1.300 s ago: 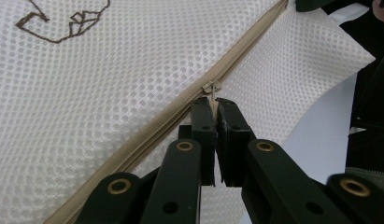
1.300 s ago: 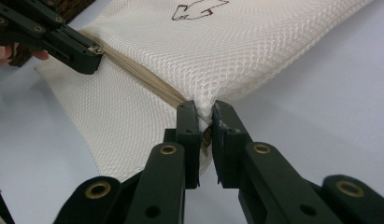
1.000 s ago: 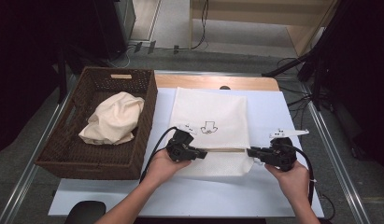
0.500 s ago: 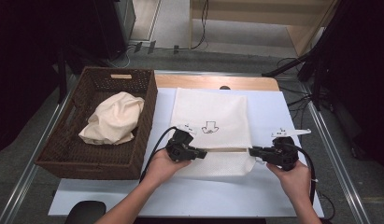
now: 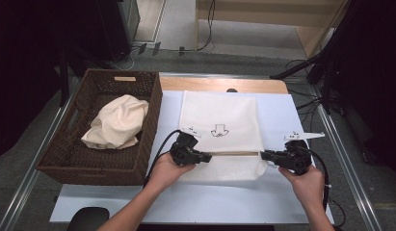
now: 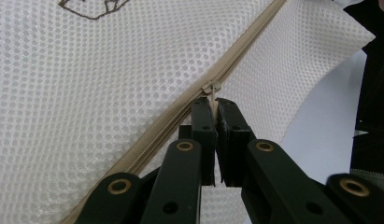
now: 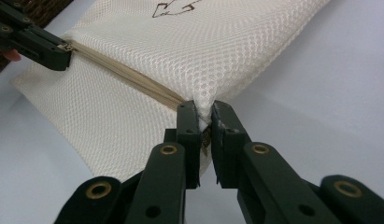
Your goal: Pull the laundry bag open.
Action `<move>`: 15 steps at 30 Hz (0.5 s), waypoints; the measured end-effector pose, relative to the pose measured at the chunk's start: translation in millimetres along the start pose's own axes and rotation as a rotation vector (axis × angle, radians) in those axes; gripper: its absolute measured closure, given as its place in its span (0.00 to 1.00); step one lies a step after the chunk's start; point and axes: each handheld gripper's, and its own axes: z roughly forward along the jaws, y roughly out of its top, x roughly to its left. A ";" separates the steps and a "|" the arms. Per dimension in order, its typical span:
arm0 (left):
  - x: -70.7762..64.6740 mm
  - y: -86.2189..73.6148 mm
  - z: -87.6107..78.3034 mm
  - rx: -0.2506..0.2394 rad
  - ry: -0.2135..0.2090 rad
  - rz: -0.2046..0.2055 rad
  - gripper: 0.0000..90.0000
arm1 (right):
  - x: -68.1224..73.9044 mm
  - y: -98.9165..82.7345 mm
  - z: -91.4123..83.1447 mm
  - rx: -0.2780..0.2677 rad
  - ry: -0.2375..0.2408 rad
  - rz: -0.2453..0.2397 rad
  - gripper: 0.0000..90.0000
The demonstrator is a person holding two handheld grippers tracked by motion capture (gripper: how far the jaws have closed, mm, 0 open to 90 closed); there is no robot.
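A white mesh laundry bag [image 5: 219, 120] with a small black drawing lies flat on the white table. A beige zipper [image 6: 180, 114] runs across its near part. My left gripper [image 5: 208, 157] is shut on the zipper pull [image 6: 212, 89], near the zipper's left end in the high view. My right gripper [image 5: 263, 155] is shut on the bag's right edge [image 7: 201, 112], where the zipper ends. In the right gripper view the left gripper [image 7: 63, 51] shows far off at the zipper's other end. The zipper looks closed between the two grippers.
A dark wicker basket [image 5: 60, 159] stands at the left with a cream cloth [image 5: 117, 121] bundled inside. A black round object [image 5: 87, 219] sits at the table's near left corner. The table's metal rails run along both sides.
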 end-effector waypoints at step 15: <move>3.6 -6.0 -8.8 -0.009 0.023 -0.027 0.97 | -6.9 1.4 -3.5 0.001 0.005 0.002 0.93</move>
